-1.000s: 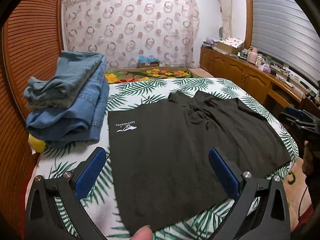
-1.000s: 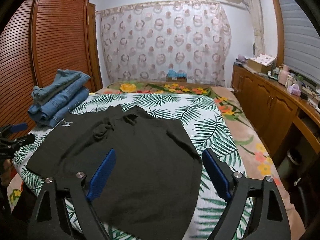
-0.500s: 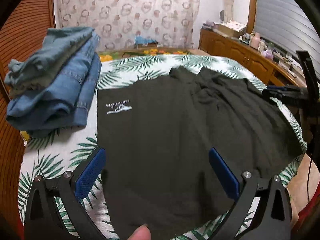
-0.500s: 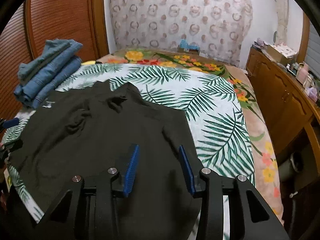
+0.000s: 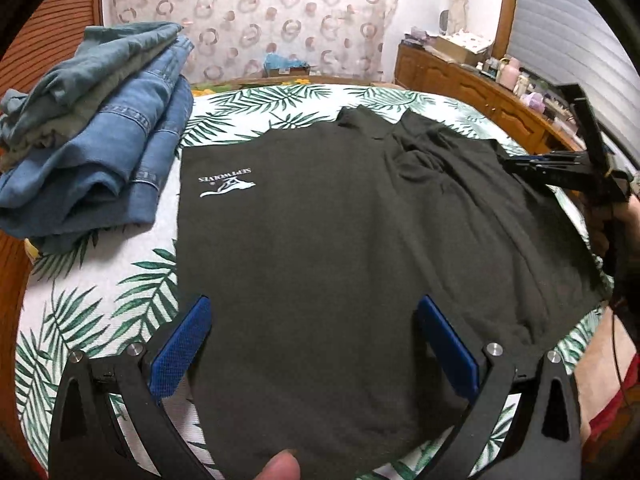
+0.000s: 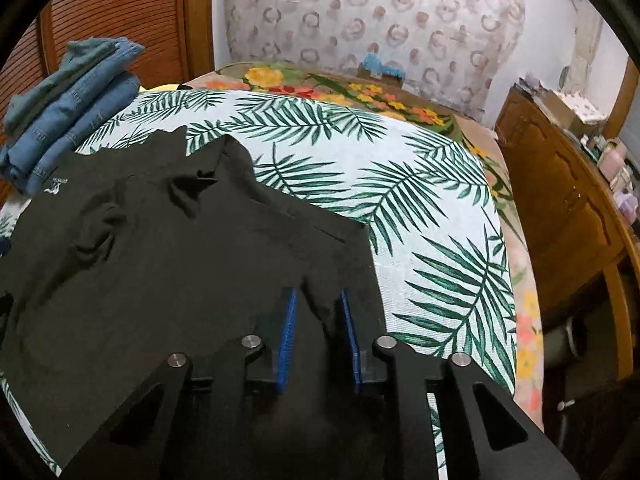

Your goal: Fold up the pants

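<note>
Bed [image 6: 420, 208]: covered by a white sheet printed with green palm leaves; a floral cover shows at its far end. It is the landmark for every entry below.

Dark pants [image 5: 340, 240]: spread flat across the near half of the bed, white logo [image 5: 226, 186] toward the bed's left side, rumpled folds toward the far middle. Compared with half a second ago they fill more of both views, and a ridge of cloth now stands up at their right edge, near the bed's right side.

Stack of folded jeans [image 5: 100, 152]: on the bed's far left corner, just beside the pants' logo corner, against the wooden wardrobe [image 6: 120, 12]. Position unchanged.

Wooden dresser [image 6: 568, 208]: along the wall to the right of the bed, small items on top. Unchanged.

Right gripper [image 6: 318, 328]: at the pants' right edge on the bed. Its blue pads [image 6: 289, 332] stood partly apart half a second ago; they have now drawn close together, pinching the raised ridge of dark cloth between them.

Left gripper [image 5: 312, 344]: low over the near left part of the pants, closer than a second ago. Its blue pads [image 5: 182, 348] remain spread wide, nothing between them.
</note>
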Demonstrator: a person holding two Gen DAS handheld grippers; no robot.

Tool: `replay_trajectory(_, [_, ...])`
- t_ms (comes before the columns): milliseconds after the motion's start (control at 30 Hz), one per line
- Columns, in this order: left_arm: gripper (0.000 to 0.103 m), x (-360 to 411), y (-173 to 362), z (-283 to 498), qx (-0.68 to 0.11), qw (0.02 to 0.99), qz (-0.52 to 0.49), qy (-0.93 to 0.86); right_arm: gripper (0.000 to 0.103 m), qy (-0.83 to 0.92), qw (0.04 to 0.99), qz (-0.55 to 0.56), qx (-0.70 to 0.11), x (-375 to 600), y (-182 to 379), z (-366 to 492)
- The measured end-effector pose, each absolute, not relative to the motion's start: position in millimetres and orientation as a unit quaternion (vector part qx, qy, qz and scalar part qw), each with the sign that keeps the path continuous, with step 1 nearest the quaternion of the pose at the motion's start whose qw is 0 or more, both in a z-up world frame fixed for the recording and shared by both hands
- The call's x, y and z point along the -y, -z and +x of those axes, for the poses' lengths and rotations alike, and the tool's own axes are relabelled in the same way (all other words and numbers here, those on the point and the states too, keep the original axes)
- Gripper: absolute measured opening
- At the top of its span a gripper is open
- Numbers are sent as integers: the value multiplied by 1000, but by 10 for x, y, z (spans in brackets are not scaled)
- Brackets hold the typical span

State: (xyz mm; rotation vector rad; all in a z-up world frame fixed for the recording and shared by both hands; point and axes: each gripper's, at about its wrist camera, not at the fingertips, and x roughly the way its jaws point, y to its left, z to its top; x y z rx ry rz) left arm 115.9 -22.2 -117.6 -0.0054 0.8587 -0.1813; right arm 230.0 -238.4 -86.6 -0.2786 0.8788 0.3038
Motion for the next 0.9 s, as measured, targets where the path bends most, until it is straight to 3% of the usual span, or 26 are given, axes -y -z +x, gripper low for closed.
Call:
replay_trajectory(133, [103,246,1195,1172,-420,904,5,83,6,-126,887,-142,-420,2442,785,2257])
replay_trajectory(467, [103,262,1214,1190,-422,903,17,77,5,-41,919,-83,-383,2764,427,2111])
replay_trajectory(600, [103,264,1215,1189,-422,903,17,77,30,-30,924,-78,-373,2776,329,1935])
replay_trajectory(733, [103,252,1197,1183,-420,904,15,79,38,-72,924,-74,-369,2610,313,1607])
replay_trajectory(900, [103,172,1084,1077,-408,909,13,81,39,-150,911,-82,-376,2301,412,1109])
